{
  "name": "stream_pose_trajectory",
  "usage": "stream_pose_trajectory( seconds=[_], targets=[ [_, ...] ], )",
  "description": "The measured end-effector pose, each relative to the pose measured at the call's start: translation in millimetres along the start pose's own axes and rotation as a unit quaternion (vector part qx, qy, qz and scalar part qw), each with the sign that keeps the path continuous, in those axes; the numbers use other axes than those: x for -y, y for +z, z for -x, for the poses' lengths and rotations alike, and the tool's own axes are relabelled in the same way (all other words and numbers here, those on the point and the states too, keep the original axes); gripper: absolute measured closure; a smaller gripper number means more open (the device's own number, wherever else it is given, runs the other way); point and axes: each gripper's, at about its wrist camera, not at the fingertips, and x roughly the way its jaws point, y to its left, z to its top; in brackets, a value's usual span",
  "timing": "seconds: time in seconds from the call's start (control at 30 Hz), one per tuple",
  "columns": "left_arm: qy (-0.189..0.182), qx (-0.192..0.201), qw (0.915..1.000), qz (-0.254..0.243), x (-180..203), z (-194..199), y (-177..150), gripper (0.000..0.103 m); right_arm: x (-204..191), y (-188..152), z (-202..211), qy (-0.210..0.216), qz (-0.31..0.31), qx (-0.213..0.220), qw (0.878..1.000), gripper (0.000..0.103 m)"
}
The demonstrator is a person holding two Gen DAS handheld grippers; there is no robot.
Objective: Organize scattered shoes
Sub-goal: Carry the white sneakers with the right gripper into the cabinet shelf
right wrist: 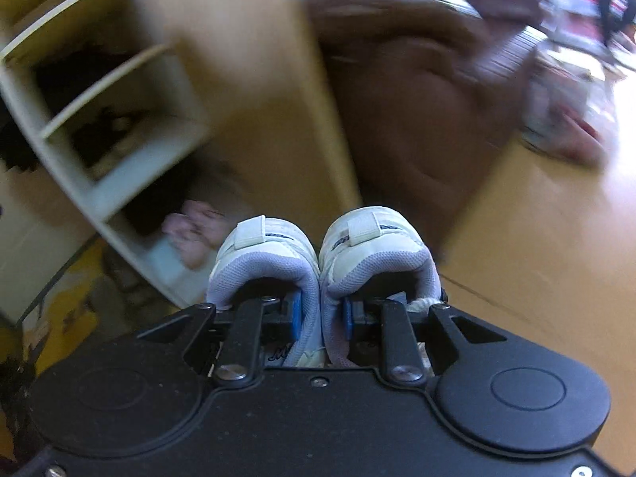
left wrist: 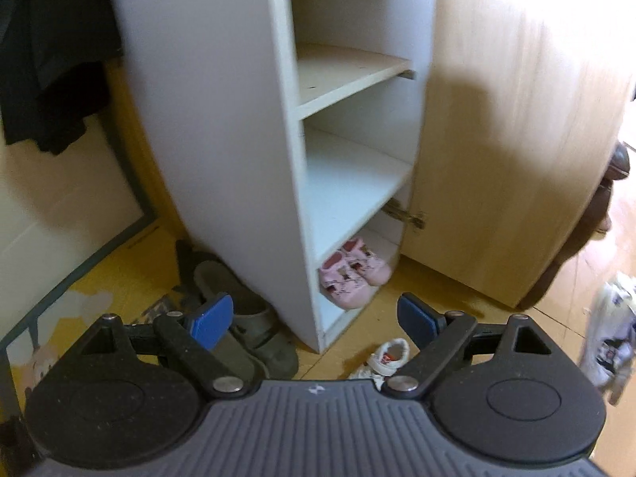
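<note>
My right gripper (right wrist: 322,314) is shut on a pair of white sneakers (right wrist: 274,246). Its blue pads sit inside the shoes and pinch their two grey inner collars together, and the pair is off the floor. The left wrist view shows the same pair (left wrist: 608,342) blurred at the right edge. My left gripper (left wrist: 314,316) is open and holds nothing, above the floor in front of a white shelf cabinet (left wrist: 222,119). Two pink shoes (left wrist: 351,274) stand in its bottom compartment. A small white shoe (left wrist: 387,355) lies on the floor beside the right finger.
Grey-green sandals (left wrist: 246,318) lie on the yellow mat (left wrist: 119,270) left of the cabinet. The cabinet's wooden door (left wrist: 508,139) stands swung to the right. Dark clothes (left wrist: 51,59) hang at the upper left. A blurred brown bulky thing (right wrist: 417,119) sits beyond the door.
</note>
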Motion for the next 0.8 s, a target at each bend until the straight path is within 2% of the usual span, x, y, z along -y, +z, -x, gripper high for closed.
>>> stream_pose_trajectory(
  seconds=[0.23, 0.4, 0.67, 0.8],
  targets=[
    [-0.004, 0.012, 0.9993, 0.037, -10, -9, 18, 0.013, -89, 68, -66, 0.064, 0.066, 0.002, 0.996, 0.083],
    [0.006, 0.005, 0.9993, 0.038, -17, -27, 28, 0.013, -143, 107, -116, 0.105, 0.115, -0.002, 0.988, 0.083],
    [0.038, -0.012, 0.9977, 0.054, -56, -44, 22, 0.013, -215, 154, -173, 0.130, 0.178, 0.009, 0.975, 0.083],
    [0.048, -0.024, 0.9969, 0.058, -72, -52, 17, 0.013, -245, 163, -201, 0.139, 0.188, 0.031, 0.972, 0.083]
  ],
)
